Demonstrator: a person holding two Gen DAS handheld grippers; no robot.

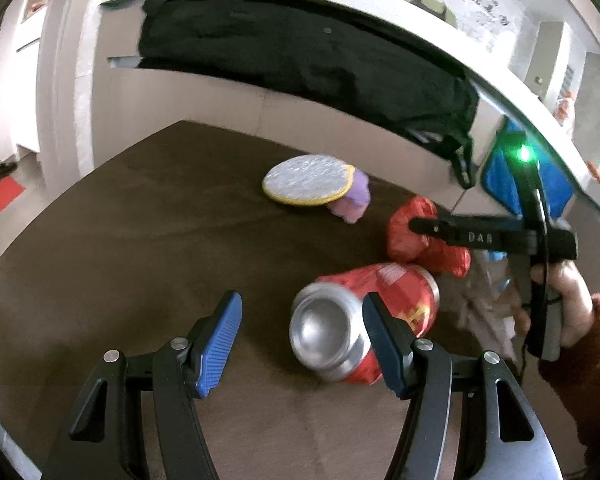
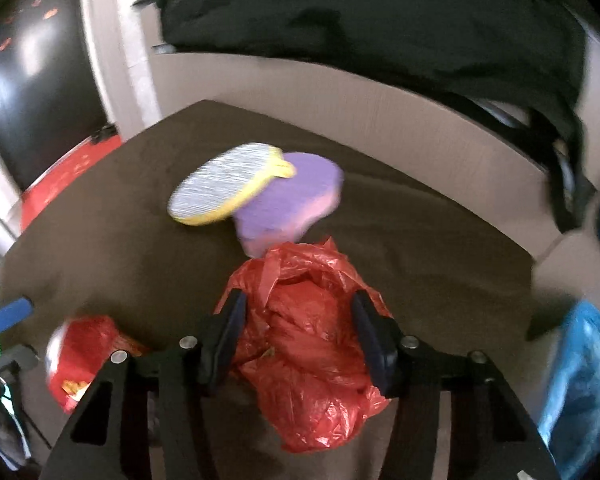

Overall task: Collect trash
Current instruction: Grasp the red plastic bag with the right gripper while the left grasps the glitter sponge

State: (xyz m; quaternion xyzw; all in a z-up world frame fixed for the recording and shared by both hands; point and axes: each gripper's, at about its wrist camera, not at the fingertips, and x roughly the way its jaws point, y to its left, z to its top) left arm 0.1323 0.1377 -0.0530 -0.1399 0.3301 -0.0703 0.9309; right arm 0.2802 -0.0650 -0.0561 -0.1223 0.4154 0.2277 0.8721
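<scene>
A red drink can (image 1: pixel 396 296) lies on its side on the brown table (image 1: pixel 140 240), its silver base toward me. My left gripper (image 1: pixel 302 342) is open. The can's base sits just inside its right finger, and its left pad is clear of the can. A crumpled red plastic bag (image 2: pixel 308 344) fills the space between my right gripper's (image 2: pixel 300 320) pads, which press on both its sides. From the left wrist view, the right gripper (image 1: pixel 414 226) reaches over the same bag (image 1: pixel 408 240), held by a hand (image 1: pixel 572 304). The can (image 2: pixel 80 352) shows at lower left.
A round silver scrub pad (image 1: pixel 306 178) with a yellow rim leans on a purple sponge (image 1: pixel 354 196) toward the back of the table. A black cloth (image 1: pixel 300 52) hangs over a pale ledge behind. A blue plastic bag (image 2: pixel 580 380) hangs at the right.
</scene>
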